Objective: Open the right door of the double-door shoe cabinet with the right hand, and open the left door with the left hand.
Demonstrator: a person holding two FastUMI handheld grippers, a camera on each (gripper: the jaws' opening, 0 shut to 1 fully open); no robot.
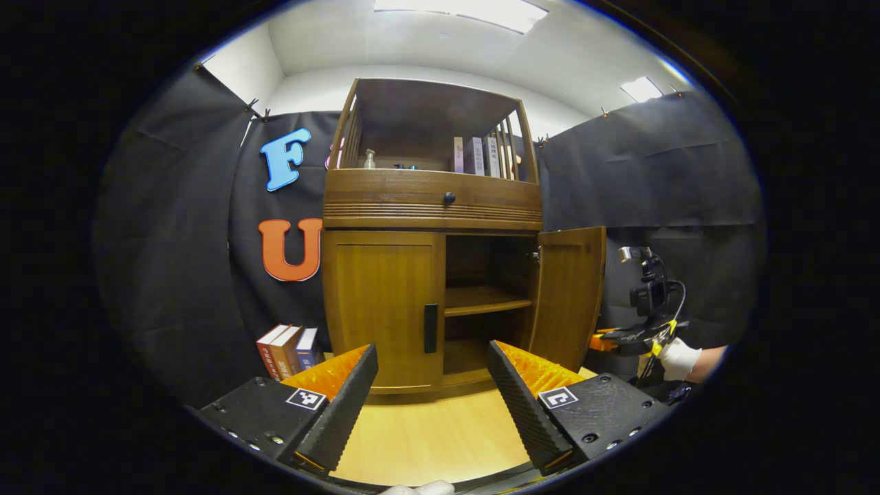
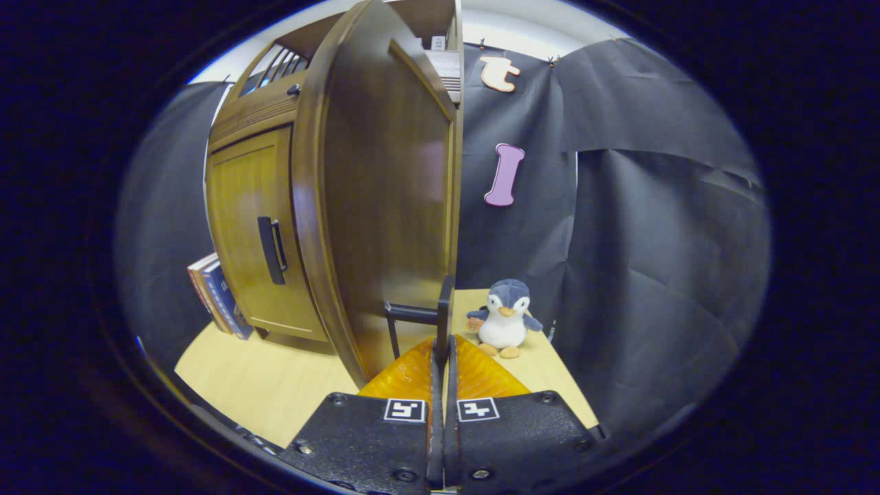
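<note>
Fingers of the left gripper [image 1: 433, 395] stand spread wide with nothing between them, aimed straight at the shoe cabinet [image 1: 432, 227] and not yet touching it. Dead ahead and a little above the gap, the left door [image 1: 382, 309] sits closed, its dark handle [image 1: 430, 328] a vertical bar at the door's inner edge, long axis upright, so the left gripper is the nearer one and lines up well for it. In the right gripper view, the right gripper [image 2: 441, 357] has its fingers pressed together on the handle [image 2: 444, 309] of the right door [image 2: 385, 206], which is swung well open; the shelf [image 1: 487, 301] inside is bare. By my reading the right half is done and the left remains. Pale wooden floor [image 1: 440, 433] carries the cabinet, with books [image 1: 289, 350] leaning to its left and a plush penguin [image 2: 505, 320] to its right, black cloth around.
</note>
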